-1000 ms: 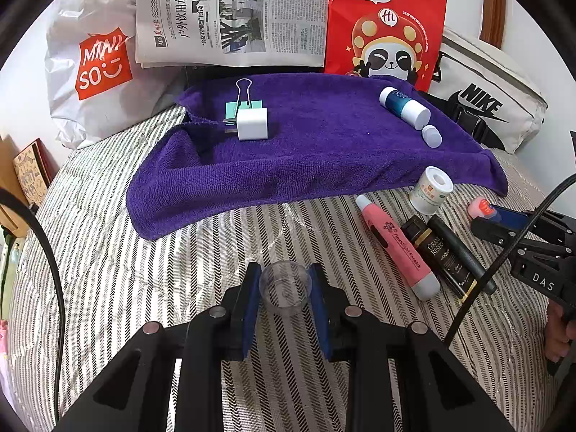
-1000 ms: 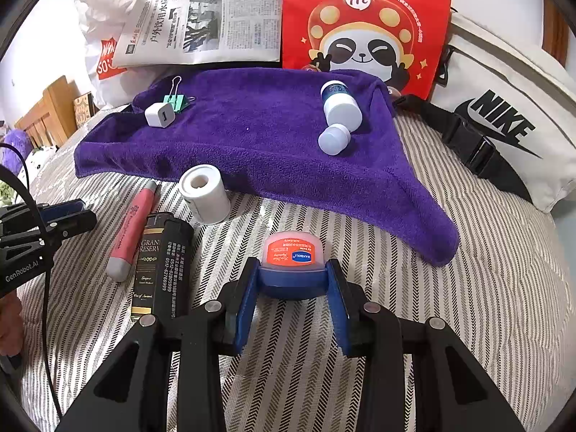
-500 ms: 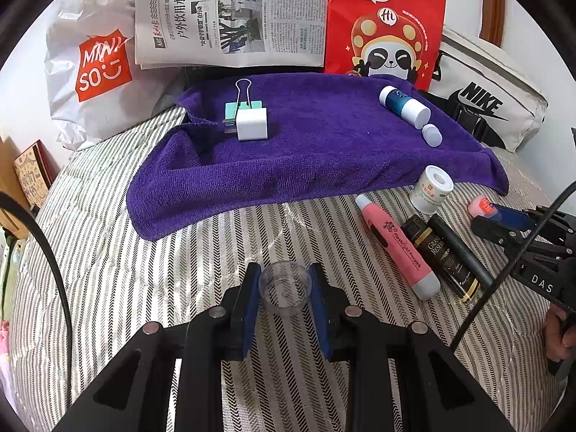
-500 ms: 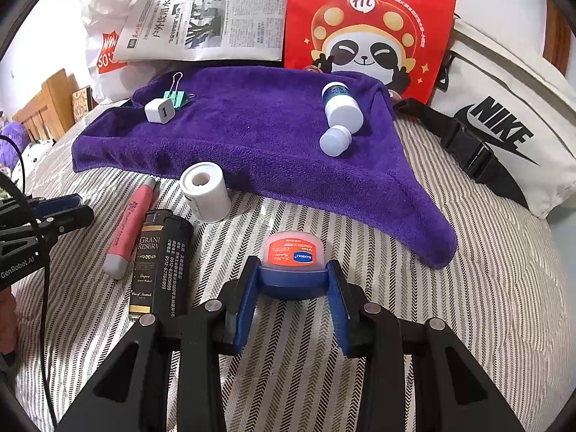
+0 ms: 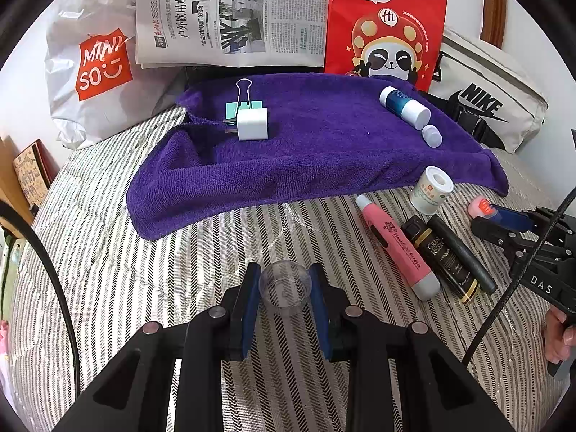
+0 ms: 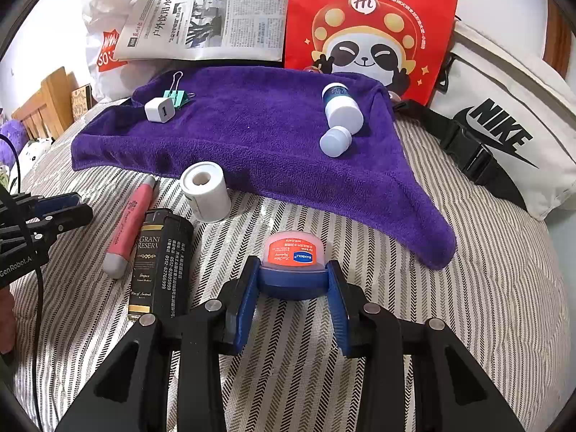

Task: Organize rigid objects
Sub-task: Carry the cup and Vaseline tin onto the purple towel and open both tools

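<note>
Towel [image 5: 324,151]: centre frame; we read it as the sorting spot, already holding charger [image 5: 252,124] and bottle [image 5: 405,107].
Left gripper [image 5: 285,288]: clamped on clear cup [image 5: 285,286], lower centre.
Right gripper [image 6: 293,280]: clamped on balm jar [image 6: 292,264], lower centre, off towel.

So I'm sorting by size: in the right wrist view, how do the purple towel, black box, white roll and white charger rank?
1. Purple towel, by far the largest.
2. Black box.
3. White roll.
4. White charger.
The charger lies farther back, so its gap to the roll is unsure.
</note>
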### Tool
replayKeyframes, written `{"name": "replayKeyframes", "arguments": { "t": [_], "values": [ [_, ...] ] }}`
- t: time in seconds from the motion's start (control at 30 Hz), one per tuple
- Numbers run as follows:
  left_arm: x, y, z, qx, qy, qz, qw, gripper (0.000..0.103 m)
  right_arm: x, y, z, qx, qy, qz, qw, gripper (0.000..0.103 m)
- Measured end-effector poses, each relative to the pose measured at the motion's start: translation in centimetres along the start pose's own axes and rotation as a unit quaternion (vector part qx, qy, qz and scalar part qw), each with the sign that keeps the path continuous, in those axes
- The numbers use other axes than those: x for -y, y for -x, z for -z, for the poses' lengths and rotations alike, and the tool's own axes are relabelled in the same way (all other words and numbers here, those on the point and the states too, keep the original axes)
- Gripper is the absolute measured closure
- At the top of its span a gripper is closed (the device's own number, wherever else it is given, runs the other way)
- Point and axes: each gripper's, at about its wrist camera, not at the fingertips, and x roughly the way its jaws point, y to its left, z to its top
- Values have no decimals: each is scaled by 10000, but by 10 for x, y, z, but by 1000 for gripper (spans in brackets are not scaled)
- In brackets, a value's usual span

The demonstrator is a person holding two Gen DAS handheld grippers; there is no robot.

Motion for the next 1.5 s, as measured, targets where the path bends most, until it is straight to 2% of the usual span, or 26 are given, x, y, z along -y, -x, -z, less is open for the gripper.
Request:
{"name": "replayKeyframes", "arguments": {
  "t": [0.57,0.93,1.07,1.23,1.33,1.4,1.5],
  "values": [
    [1,0,0,-9,-20,-23,10000,77,0,0,1,-7,-45,-36,10000,67],
    [2,1,-1,-120,93,-105,9998,78,5,1,0,-20,-139,-228,9996,66],
    [-6,7,-6,-122,259,47,9996,78,10,2,-1,-77,-128,-433,9989,66],
    [-15,16,-17,-92,407,65,9991,78,16,6,-5,-165,-286,-716,9969,66],
    [-19,23,-26,-2,420,43,9991,78,14,17,-10,-50,-192,-814,9965,66],
    [-20,26,-34,44,340,-173,9993,78,12,28,-16,80,-97,-850,9963,66],
    [-25,26,-44,35,374,-117,9992,78,15,40,-29,244,-88,-845,9961,66]
  ]
}}
